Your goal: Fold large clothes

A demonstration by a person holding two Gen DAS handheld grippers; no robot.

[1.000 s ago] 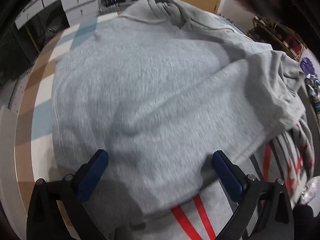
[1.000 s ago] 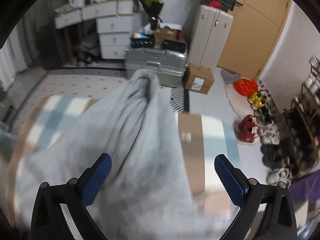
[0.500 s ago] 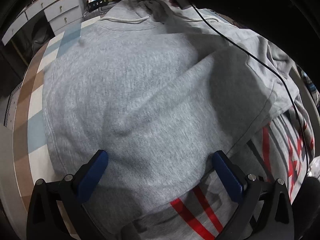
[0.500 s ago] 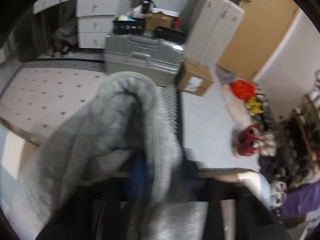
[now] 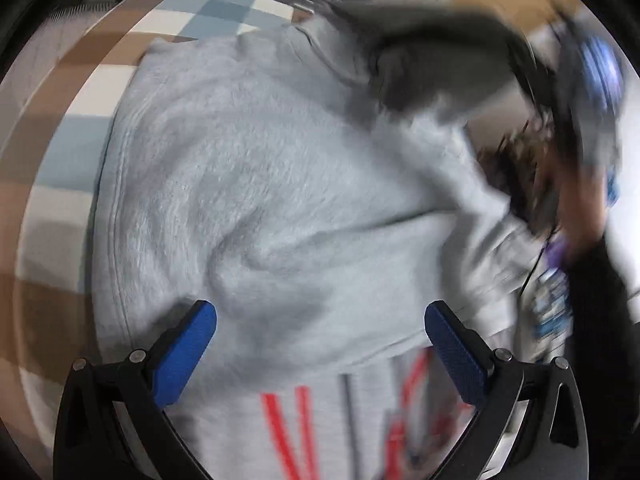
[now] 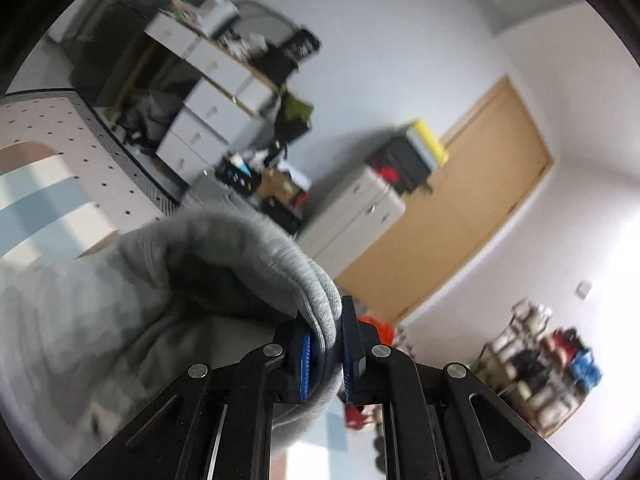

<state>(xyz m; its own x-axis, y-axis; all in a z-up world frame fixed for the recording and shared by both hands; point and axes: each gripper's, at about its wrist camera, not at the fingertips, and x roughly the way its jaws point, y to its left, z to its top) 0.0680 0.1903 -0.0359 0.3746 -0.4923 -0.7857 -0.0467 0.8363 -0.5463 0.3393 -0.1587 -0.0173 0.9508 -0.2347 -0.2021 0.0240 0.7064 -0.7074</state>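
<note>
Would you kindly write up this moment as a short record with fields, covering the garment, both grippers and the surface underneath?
garment: grey sweatshirt, spread out, one part lifted
under it: second garment with red stripes
surface: checked cover in blue, brown and white
left gripper: jaws wide apart over the sweatshirt, gripping nothing
right gripper: jaws clamped on a folded grey edge of the sweatshirt
image quality: left wrist view blurred at right

Garment: grey fleece sweatshirt (image 5: 256, 184), spread flat on a checked surface.
Edge: one thick folded hem (image 6: 316, 304) lifted up.
</note>
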